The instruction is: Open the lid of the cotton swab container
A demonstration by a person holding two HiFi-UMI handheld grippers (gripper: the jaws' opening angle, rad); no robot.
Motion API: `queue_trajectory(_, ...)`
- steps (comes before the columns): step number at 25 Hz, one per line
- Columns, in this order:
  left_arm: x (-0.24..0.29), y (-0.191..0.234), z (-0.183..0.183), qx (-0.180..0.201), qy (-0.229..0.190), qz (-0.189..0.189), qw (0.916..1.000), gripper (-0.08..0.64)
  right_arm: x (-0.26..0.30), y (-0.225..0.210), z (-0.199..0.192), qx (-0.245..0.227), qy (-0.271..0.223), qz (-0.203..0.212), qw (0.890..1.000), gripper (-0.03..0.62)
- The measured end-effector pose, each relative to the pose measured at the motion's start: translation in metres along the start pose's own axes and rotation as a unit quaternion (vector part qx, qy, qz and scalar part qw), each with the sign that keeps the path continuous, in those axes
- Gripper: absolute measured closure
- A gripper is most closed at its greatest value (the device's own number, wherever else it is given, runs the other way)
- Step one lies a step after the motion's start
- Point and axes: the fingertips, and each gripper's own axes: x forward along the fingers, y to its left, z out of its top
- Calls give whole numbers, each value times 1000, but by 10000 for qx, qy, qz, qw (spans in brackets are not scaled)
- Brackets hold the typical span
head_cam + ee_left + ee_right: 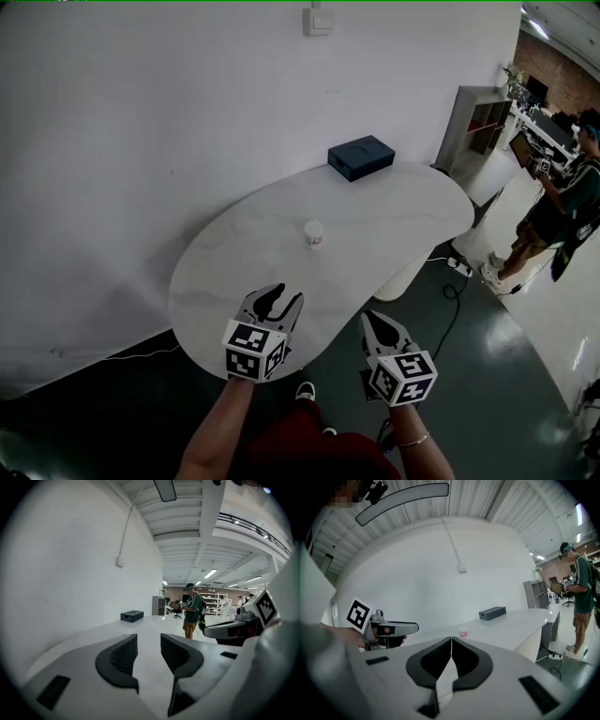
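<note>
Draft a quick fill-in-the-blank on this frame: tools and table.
The left tool is ___, nothing between its jaws. The right tool is ___. The cotton swab container stands on the white ___, touched by neither tool. Beyond it sits a dark ___.
Missing: open; shut; table; box.

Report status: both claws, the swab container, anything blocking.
Left claw open, empty. Right claw shut, empty. Small white round swab container on white oval table, untouched. Dark blue box behind it; path clear.
</note>
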Motion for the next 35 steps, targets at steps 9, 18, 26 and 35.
queue_trajectory(9, 54, 31, 18, 39, 124, -295, 9995, 377, 45, -12, -4, 94, 245, -66, 9996, 575)
queue_trajectory(18, 93, 55, 21, 29, 221, -430, 9988, 354, 70, -20, -8, 163, 429, -141, 9988, 575)
queue_trajectory(26, 129, 74, 13, -30, 320, -535, 9981, 316, 87, -17, -10, 96, 578, -194, 9981, 575)
queue_trajectory(35, 170, 81, -14, 14, 525, -603, 9968, 299, 109, -25, -12, 109, 686, -304, 9971, 575)
